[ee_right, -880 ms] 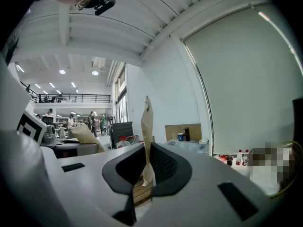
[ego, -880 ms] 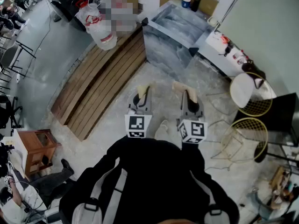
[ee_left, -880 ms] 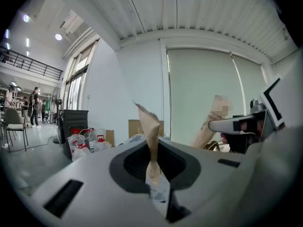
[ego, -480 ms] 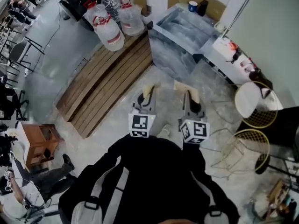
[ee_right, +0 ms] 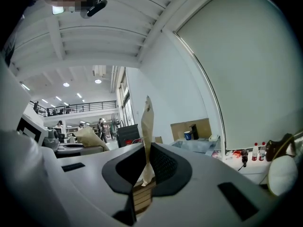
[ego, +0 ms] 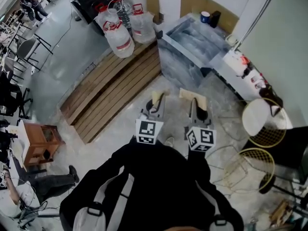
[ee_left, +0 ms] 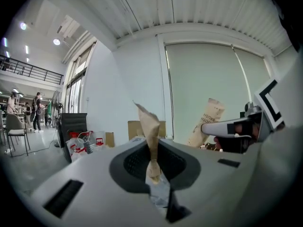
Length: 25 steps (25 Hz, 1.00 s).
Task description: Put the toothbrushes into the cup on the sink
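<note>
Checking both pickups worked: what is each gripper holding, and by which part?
The left gripper pinches a paper toothbrush pack by its near end; the right gripper pinches a second pack the same way.

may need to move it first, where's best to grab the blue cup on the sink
Probably its rim: one jaw inside the mouth, one outside, coming from above, basin side. The blue cup stands upright on the far ledge of the sink, with a dark container close beside it and a cardboard panel behind, so those sides look cramped.
</note>
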Tool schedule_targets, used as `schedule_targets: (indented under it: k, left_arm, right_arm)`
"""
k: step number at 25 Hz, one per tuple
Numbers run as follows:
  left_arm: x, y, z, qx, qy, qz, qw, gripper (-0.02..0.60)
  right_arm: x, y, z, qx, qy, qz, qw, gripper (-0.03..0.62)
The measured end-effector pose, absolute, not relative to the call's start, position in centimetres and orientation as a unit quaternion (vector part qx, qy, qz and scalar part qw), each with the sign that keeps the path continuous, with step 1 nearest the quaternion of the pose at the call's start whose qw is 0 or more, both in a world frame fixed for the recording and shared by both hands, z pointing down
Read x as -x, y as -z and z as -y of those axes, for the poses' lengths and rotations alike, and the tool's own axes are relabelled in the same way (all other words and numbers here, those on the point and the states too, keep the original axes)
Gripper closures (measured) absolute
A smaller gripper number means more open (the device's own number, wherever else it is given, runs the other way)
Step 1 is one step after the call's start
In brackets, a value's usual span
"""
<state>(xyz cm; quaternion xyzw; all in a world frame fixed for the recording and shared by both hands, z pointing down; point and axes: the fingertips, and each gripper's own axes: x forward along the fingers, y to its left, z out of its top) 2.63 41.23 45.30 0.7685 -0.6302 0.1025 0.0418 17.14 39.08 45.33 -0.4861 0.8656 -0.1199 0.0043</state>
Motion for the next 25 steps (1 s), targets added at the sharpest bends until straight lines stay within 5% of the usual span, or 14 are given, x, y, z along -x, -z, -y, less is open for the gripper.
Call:
schedule_targets:
  k: [25]
  left_arm:
    - [4.7,-48.1,-17.2,-0.791,-0.079,0.601,0.082,0.551]
  right_arm:
    - [-10.6,-46.3,-16.7,0.543,0.089,-0.834,-0.034,0.572]
